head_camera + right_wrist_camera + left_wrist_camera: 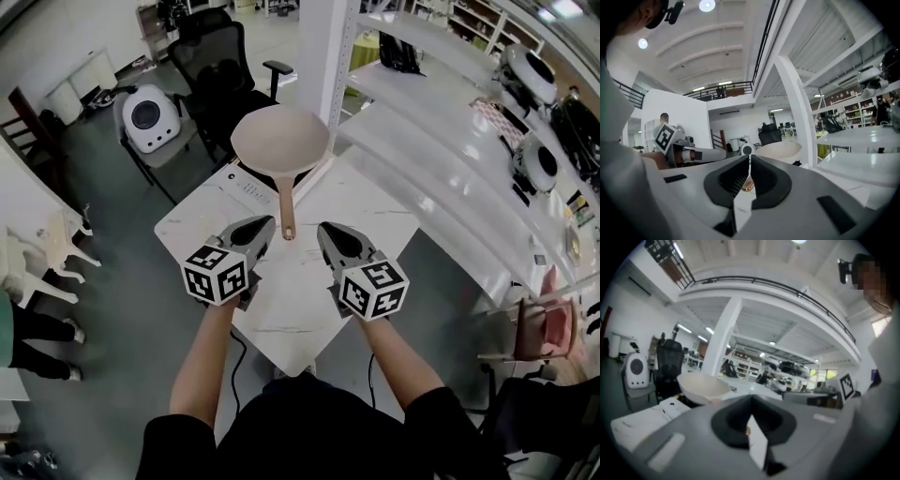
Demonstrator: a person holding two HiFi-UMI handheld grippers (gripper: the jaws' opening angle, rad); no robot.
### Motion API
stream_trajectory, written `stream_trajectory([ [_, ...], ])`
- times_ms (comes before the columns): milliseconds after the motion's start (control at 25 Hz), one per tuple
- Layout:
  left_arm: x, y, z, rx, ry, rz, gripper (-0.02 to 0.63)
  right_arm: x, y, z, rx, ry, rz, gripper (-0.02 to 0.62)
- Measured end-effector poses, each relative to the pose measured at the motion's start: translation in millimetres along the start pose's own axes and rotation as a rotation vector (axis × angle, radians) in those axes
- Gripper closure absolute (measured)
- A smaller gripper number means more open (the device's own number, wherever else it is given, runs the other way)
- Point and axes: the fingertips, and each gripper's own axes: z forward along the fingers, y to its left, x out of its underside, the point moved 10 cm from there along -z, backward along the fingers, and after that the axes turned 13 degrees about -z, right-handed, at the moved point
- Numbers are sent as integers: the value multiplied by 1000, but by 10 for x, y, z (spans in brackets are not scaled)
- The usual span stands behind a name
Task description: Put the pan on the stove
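Shows pan (280, 139) sitting on stove (230, 185), with left hand-held gripper (265, 226) and right hand-held gripper (323, 231) closed on nothing beside its handle (287, 206), placement seemingly finished.

The beige round pan (279, 139) covers most of the flat white stove (246, 190) beneath it; only the control strip and a dark sliver show. In the left gripper view, the grey body of the left gripper (751, 401) hides the pan's underside and nearly all of its handle, leaving a brownish speck in the slit behind the closed jaws. The right gripper (750, 158) blocks the same parts in its own view. At the head view's left edge, a bystander's dark-trousered legs (37, 330) are cut off by the frame. The appliances on the white shelves (441, 159) are too small to name.
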Motion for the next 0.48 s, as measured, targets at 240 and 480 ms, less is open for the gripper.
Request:
stream_trajectory([
  [240,-43,-452,-538,-197,-154,141,598,-229,208,-388,145,-58,-135,569],
  [480,92,-858,-903,-331,-218,273,598,-255,465,-765,226,-65,-214,571],
])
